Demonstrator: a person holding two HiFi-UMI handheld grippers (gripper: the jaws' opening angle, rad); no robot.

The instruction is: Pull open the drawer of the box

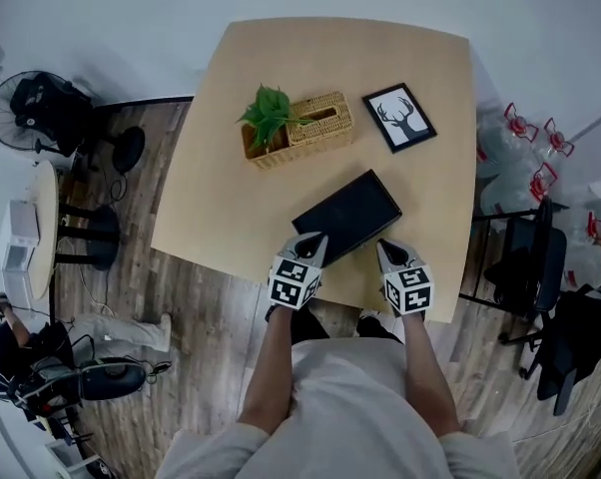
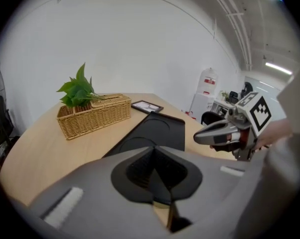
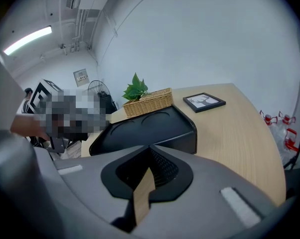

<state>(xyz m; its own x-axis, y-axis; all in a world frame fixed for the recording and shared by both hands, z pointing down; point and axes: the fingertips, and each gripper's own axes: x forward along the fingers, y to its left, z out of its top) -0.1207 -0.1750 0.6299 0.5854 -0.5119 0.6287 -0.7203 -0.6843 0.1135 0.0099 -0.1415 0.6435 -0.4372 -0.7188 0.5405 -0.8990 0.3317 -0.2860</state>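
A flat black box [image 1: 350, 215] lies on the wooden table [image 1: 211, 198] near its front edge, with two round recesses in its lid [image 2: 152, 133] [image 3: 150, 125]. No drawer front shows in any view. My left gripper [image 1: 312, 241] hovers at the box's near left corner, jaws closed together on nothing. My right gripper [image 1: 389, 249] sits at the near right corner, likewise shut and empty. In the left gripper view my own jaws [image 2: 154, 152] point over the box, and the right gripper [image 2: 221, 132] shows beside it. The right gripper view has its jaws [image 3: 150, 151] just short of the box.
A wicker basket [image 1: 302, 128] with a green plant [image 1: 269, 111] stands behind the box, and a framed deer picture [image 1: 399, 117] lies to its right. A fan [image 1: 36, 108] stands on the floor at left. A black chair [image 1: 535, 257] and water bottles [image 1: 515, 158] are at right.
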